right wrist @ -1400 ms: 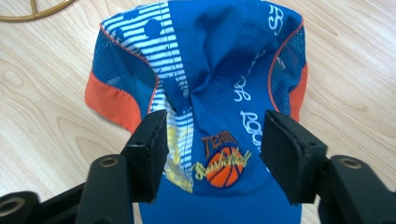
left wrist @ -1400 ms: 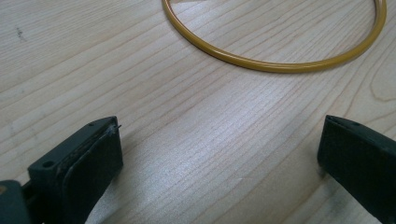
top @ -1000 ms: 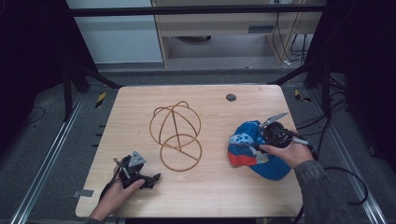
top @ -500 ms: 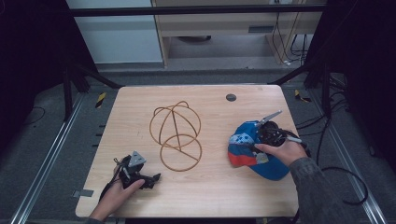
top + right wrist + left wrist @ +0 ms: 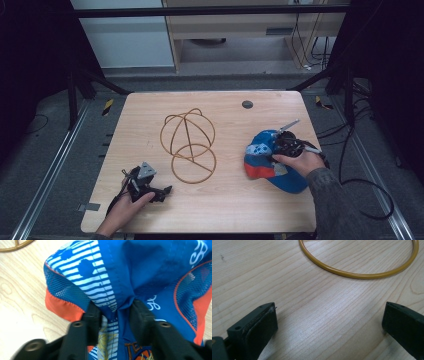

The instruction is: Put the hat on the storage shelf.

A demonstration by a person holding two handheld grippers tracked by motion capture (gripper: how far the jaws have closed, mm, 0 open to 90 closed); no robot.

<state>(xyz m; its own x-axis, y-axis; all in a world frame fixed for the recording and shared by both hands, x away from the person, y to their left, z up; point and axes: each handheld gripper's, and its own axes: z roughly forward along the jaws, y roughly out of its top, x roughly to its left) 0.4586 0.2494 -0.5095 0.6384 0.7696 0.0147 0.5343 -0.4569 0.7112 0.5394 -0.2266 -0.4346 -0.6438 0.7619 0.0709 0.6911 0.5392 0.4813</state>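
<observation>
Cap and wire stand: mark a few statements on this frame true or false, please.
1. The right hand-held gripper pinches a fold of the blue cap. True.
2. The left hand-held gripper holds the wire stand. False: its jaws stand open over bare table.
3. The cap sits on the wire stand. False: it lies on the table beside it.
4. The wire stand stands between the two hand-held grippers. True.
</observation>
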